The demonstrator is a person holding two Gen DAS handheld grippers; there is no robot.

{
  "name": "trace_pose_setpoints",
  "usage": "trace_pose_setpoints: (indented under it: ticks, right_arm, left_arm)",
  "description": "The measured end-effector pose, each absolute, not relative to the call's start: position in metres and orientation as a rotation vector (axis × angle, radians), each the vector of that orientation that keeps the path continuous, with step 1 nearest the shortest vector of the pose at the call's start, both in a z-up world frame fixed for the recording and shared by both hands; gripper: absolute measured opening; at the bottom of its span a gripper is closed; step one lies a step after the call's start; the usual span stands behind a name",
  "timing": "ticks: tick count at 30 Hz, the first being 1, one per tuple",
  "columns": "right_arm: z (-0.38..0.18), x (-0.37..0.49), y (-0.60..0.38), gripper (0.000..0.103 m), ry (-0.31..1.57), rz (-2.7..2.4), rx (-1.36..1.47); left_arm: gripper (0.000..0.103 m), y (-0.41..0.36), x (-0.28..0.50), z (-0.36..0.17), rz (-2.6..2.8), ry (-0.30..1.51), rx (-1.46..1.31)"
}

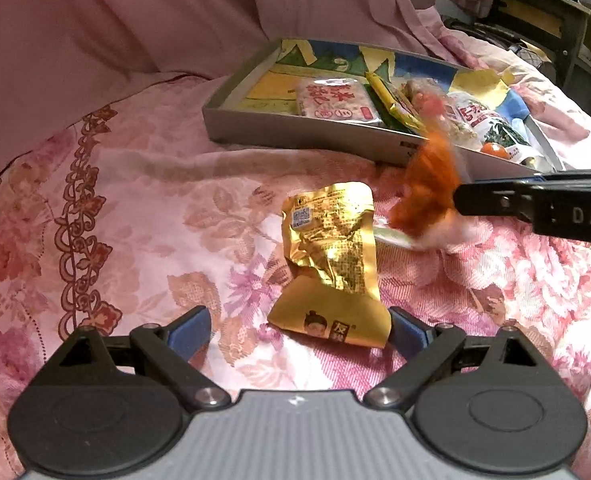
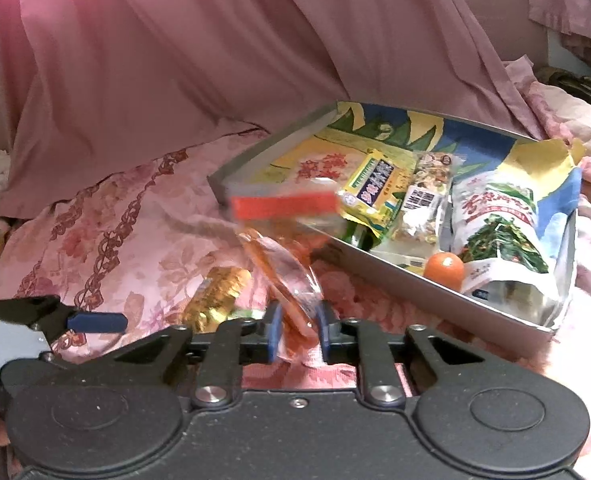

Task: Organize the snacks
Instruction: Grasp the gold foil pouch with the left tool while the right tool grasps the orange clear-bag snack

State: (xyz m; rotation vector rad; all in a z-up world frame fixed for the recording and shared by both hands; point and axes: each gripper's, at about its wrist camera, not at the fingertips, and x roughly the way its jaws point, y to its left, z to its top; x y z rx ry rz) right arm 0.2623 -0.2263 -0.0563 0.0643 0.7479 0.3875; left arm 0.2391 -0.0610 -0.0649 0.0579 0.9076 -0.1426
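Item 1, right gripper (image 2: pixel 298 334): nearest the lens in the right wrist view. Blue pads closed on the lower edge of an orange snack pouch (image 2: pixel 285 280), clear film with orange contents. The pouch stands up from the jaws, tilted and blurred, its red-banded top edge in front of the tray's near wall. In the left wrist view the same pouch (image 1: pixel 427 184) hangs off the gripper tip, clear of the bedspread.

Item 2, left gripper (image 1: pixel 299 330): jaws wide open, nothing between the pads. Its tip sits low at the near end of the gold packet, right pad just beside the packet's corner; contact cannot be told.

Item 3, gold packet (image 1: pixel 333 264): crumpled foil, lying flat on the floral bedspread (image 1: pixel 135 240), well short of the tray.

Item 4, tray (image 1: pixel 295 136): shallow grey box with printed lining, resting on the bedspread. Holds a pink packet (image 1: pixel 335 100), a yellow-green packet (image 2: pixel 371 188), a green-leaf pouch (image 2: pixel 503 224) and a small orange fruit (image 2: pixel 443 268).

Handling note, orange pouch: judged light, limp and slick; film likely to slide or fold under the pads. Best held by the flat sealed edge, as now, not across the filled belly, where contents may crush.
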Motion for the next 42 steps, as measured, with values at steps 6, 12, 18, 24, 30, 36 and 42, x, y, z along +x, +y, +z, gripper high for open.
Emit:
trace_pose_setpoints:
  ticks: [6, 12, 18, 24, 30, 36, 42]
  right_arm:
    - [-0.068, 0.267, -0.226, 0.019, 0.811, 0.372, 0.052]
    - [-0.077, 0.272, -0.228, 0.035, 0.85, 0.364, 0.086]
    - [-0.082, 0.277, -0.231, 0.042, 0.865, 0.357, 0.124]
    - [-0.087, 0.281, -0.23, 0.045, 0.872, 0.364, 0.138]
    - [-0.087, 0.283, -0.229, 0.045, 0.878, 0.384, 0.15]
    - [-0.088, 0.283, -0.228, 0.046, 0.886, 0.402, 0.155]
    - [-0.092, 0.283, -0.222, 0.046, 0.879, 0.404, 0.105]
  left_arm:
    - [0.097, -0.062, 0.243, -0.064, -0.14, 0.905, 0.056]
    - [0.097, -0.065, 0.252, -0.063, -0.133, 0.891, 0.052]
    - [0.097, -0.066, 0.263, -0.063, -0.136, 0.894, 0.035]
    - [0.091, -0.068, 0.267, -0.073, -0.134, 0.931, 0.051]
    - [0.072, -0.067, 0.266, -0.07, -0.143, 0.913, 0.077]
    - [0.06, -0.061, 0.266, -0.068, -0.14, 0.901, 0.066]
    - [0.06, -0.06, 0.265, -0.068, -0.142, 0.892, 0.065]
